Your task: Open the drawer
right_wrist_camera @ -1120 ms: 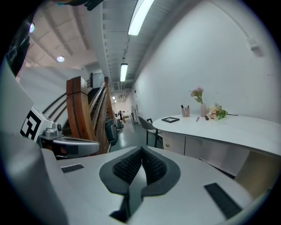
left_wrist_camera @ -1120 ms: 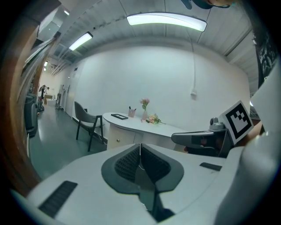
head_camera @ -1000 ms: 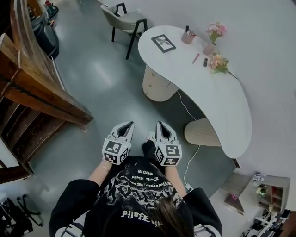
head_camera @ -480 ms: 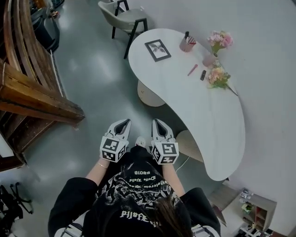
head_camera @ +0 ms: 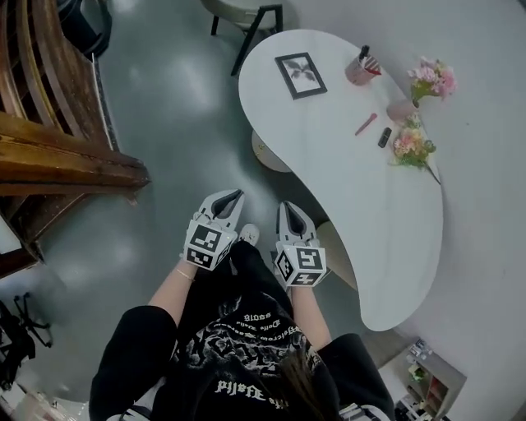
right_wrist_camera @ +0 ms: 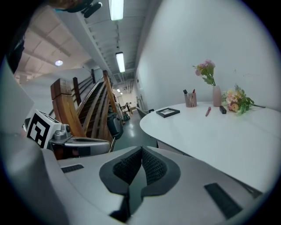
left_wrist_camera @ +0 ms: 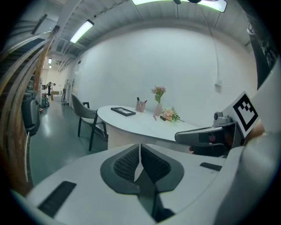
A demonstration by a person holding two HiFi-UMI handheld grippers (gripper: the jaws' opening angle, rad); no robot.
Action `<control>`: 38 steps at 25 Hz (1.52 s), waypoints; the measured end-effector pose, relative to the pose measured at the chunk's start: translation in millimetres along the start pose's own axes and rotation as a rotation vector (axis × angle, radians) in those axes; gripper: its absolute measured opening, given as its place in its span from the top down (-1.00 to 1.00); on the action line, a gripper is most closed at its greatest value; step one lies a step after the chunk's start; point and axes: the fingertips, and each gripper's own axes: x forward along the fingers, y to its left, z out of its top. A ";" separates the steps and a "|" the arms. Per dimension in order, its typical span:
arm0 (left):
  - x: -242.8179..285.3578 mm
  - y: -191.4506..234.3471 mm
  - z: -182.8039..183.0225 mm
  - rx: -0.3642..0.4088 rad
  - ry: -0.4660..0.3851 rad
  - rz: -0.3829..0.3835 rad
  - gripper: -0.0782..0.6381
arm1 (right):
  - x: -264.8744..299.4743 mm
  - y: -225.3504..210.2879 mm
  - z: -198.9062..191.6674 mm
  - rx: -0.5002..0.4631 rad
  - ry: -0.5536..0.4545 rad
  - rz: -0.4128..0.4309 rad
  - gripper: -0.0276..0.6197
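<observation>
A white curved desk (head_camera: 362,189) stands ahead and to the right, resting on two rounded beige pedestals (head_camera: 265,153) that its top mostly hides. No drawer front can be made out in any view. My left gripper (head_camera: 234,196) and right gripper (head_camera: 283,207) are held side by side in front of the person's body, over the grey floor and short of the desk. In the left gripper view the left gripper (left_wrist_camera: 140,146) has its pads together with nothing between them. The right gripper (right_wrist_camera: 141,149) looks the same, pointing past the desk (right_wrist_camera: 210,132) edge.
A wooden staircase (head_camera: 49,156) fills the left side. A chair (head_camera: 246,16) stands beyond the desk's far end. On the desk are a picture frame (head_camera: 301,74), a pen cup (head_camera: 360,70) and flowers (head_camera: 415,140). A small shelf unit (head_camera: 427,378) sits at the bottom right.
The person and both grippers have moved forward across the floor, so the desk now lies nearer, close to the right gripper. Both pairs of jaws have stayed shut.
</observation>
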 end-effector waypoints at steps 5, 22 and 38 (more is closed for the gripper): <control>20.5 26.1 -3.7 0.016 0.007 -0.016 0.71 | 24.8 6.1 -15.5 0.072 0.018 -0.026 0.83; 94.5 92.5 -62.1 -0.037 -0.032 -0.085 0.71 | 123.8 20.5 -64.7 0.016 0.030 -0.037 0.83; 168.0 117.4 -109.8 -0.037 -0.072 -0.106 0.67 | 182.4 -20.7 -124.8 -0.005 -0.010 -0.112 0.83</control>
